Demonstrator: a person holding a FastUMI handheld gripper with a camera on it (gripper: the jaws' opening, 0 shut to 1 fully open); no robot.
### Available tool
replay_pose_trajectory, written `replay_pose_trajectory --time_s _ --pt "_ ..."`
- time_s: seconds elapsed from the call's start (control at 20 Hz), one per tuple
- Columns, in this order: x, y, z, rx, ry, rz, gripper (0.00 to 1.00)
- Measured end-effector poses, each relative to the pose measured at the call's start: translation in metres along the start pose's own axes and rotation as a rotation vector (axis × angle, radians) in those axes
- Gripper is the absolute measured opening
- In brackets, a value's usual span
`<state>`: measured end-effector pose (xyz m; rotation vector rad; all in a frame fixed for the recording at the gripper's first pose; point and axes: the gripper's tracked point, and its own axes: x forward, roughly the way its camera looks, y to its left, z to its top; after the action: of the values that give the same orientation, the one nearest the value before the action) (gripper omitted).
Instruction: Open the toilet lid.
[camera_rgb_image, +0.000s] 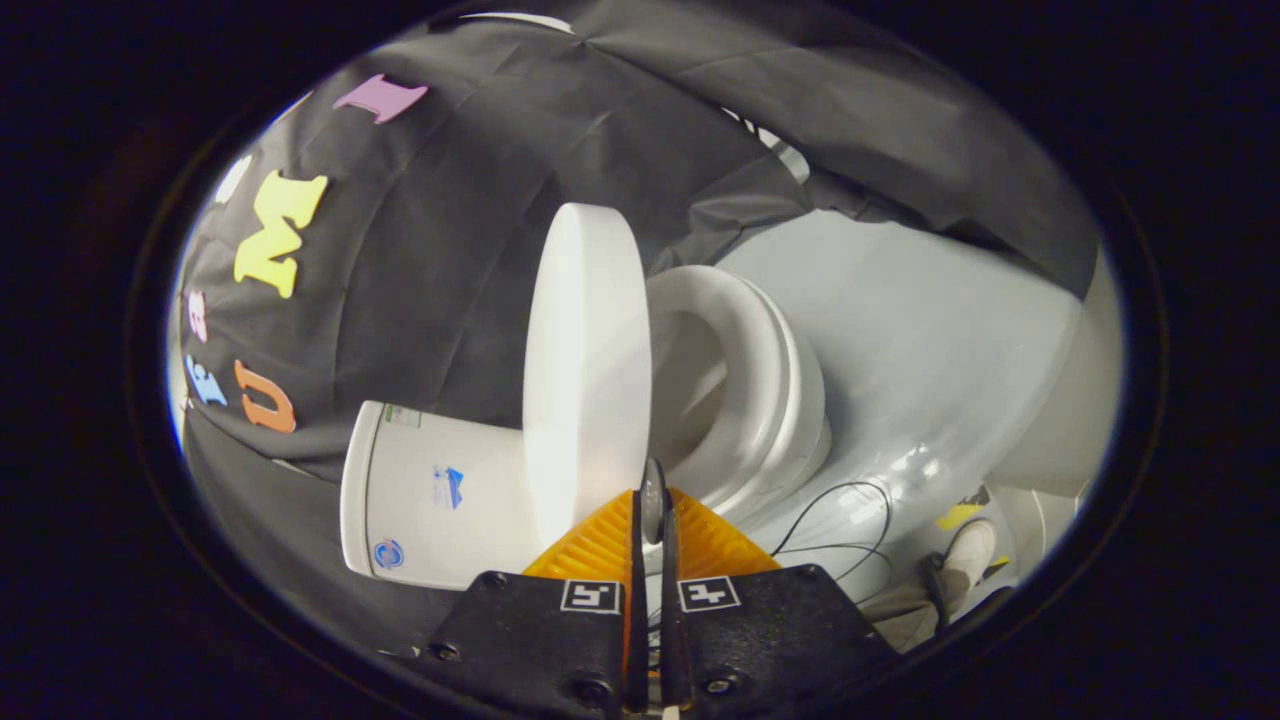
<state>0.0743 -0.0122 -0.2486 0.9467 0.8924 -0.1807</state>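
Nearest, the gripper (652, 520) has its two fingers drawn almost together, pinching the thin front rim of the smooth white plastic toilet lid (588, 370) between them; both fingers seem to press on that edge, which is likely why the lid stays where it is instead of dropping. The view is rolled sideways, so the lid stands as a broad white disc just ahead of the fingers, swung well clear of the white oval toilet seat (745, 370), with the bowl opening visible in the gap between the two. Holding the lid by its front edge, far from the hinge, gives the most leverage, a sensible choice for lifting. Beside the lid lies the white ceramic cistern (430, 490), toward which the lid must lean to rest open; judging from the gap, the lift looks well along though not finished. Further off, thin black cables (840, 520) trail over the glossy pale grey floor (930, 330), and a person's light shoe (968, 552) stands near them. Beyond everything hangs the black cloth booth wall (450, 220).
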Motion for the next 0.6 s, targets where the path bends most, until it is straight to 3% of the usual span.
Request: replay_pose_trajectory --time_s 0.6 --pt "-0.024 0.049 -0.006 -0.27 -0.044 -0.036 0.08"
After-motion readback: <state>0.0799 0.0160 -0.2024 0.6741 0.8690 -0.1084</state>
